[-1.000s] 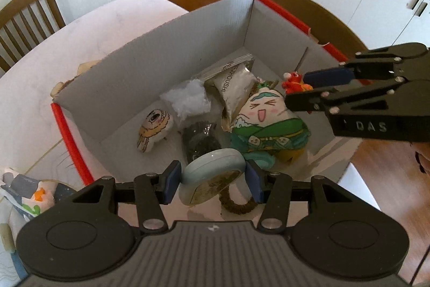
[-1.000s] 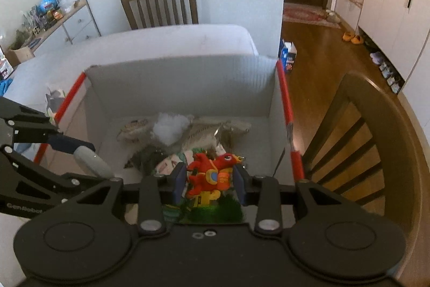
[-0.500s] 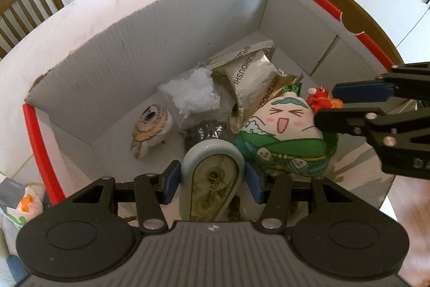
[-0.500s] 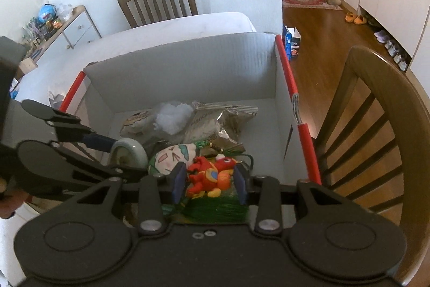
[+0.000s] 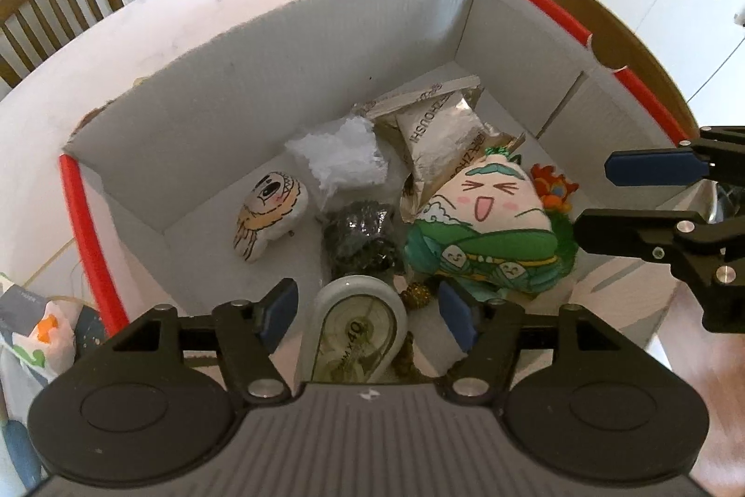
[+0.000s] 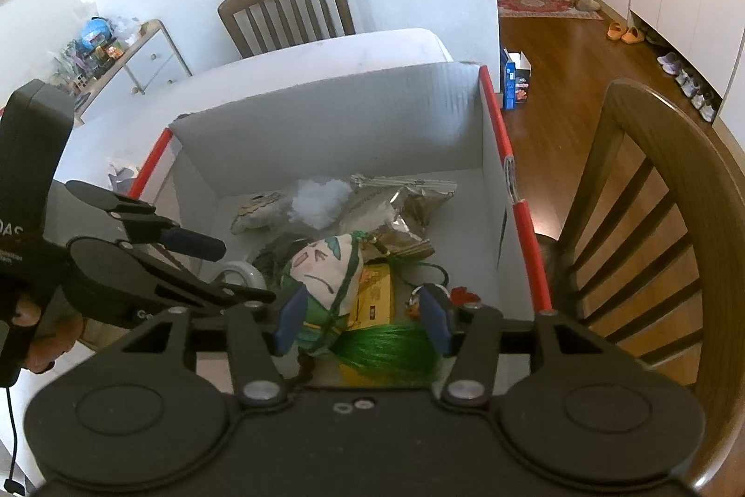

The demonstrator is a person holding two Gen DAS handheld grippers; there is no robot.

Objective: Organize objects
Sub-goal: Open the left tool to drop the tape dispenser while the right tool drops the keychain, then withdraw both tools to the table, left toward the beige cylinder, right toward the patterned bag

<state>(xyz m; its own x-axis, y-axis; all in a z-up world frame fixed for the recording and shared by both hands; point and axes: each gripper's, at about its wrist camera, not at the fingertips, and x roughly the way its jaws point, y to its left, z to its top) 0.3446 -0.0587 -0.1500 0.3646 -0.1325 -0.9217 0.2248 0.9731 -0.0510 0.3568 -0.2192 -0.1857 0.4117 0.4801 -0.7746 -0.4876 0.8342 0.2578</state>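
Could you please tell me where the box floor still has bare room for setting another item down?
Bare floor lies along the box's left wall, beside the owl pebble, and in the far right corner beyond the foil packets. The middle, around the green plush, is crowded.

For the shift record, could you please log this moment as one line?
left gripper: opening, correction tape between jaws, pads clear | right gripper: opening, red toy released | box: holds both
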